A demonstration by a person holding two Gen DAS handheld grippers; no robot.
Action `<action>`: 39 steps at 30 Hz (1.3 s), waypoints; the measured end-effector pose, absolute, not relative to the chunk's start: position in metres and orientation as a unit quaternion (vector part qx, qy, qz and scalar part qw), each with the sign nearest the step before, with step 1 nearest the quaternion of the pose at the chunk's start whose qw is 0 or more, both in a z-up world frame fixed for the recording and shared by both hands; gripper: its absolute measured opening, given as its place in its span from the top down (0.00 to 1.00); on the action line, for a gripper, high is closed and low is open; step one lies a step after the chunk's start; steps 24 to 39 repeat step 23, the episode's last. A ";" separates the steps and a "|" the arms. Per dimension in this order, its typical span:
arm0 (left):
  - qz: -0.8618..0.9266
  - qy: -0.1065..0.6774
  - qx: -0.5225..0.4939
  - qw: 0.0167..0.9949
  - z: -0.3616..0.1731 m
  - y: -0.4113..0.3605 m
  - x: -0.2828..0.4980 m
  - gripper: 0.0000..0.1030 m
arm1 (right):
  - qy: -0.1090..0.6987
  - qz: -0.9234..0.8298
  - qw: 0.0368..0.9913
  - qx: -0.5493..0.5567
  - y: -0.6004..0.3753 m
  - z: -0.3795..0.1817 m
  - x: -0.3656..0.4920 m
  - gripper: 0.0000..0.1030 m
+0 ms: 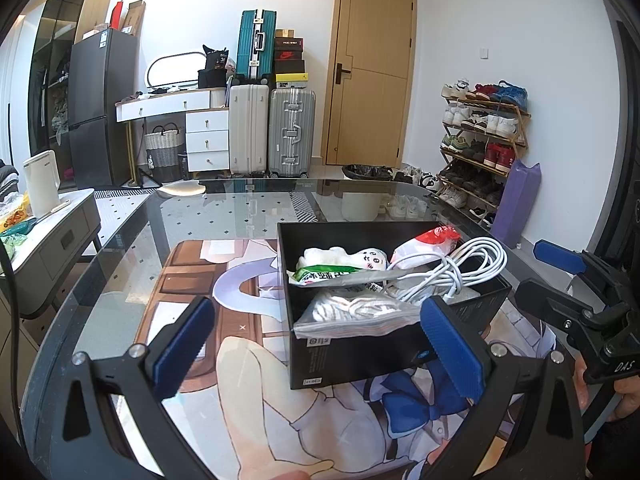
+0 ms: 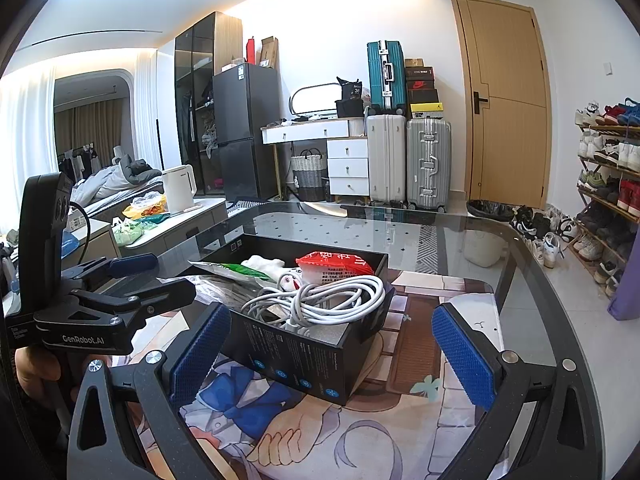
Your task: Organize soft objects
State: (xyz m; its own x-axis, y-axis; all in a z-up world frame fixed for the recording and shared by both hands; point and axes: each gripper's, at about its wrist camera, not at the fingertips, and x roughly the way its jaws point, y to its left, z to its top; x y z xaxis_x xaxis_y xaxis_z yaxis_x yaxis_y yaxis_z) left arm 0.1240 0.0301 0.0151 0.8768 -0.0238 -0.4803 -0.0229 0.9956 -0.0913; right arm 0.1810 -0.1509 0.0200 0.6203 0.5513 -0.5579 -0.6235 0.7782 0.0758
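Hovering with both hand-held grippers, left (image 1: 320,344) and right (image 2: 332,344), wide open and empty, I note the risk: coiled white cable (image 2: 320,300) overhanging open black cardboard box (image 2: 304,356), snag-prone.

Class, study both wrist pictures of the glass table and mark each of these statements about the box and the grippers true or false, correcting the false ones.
1. The white cable lies coiled in the black box. True.
2. The left gripper is shut on a bag. False: its fingers are spread and hold nothing.
3. The box is empty. False: it holds bags, the cable and a clear bag that sticks over its rim.
4. The right gripper is open. True.
5. The box stands on a picture mat. True.
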 end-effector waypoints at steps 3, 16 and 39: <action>0.000 0.248 -0.047 0.968 0.015 0.030 0.124 0.00 | 0.288 0.327 0.898 -0.062 -0.151 0.020 0.181 0.01; 0.000 0.247 -0.046 0.968 0.016 0.030 0.123 0.00 | 0.288 0.327 0.898 -0.061 -0.151 0.020 0.181 0.01; 0.001 0.246 -0.041 0.968 0.020 0.026 0.123 0.00 | 0.288 0.327 0.898 -0.062 -0.152 0.020 0.181 0.01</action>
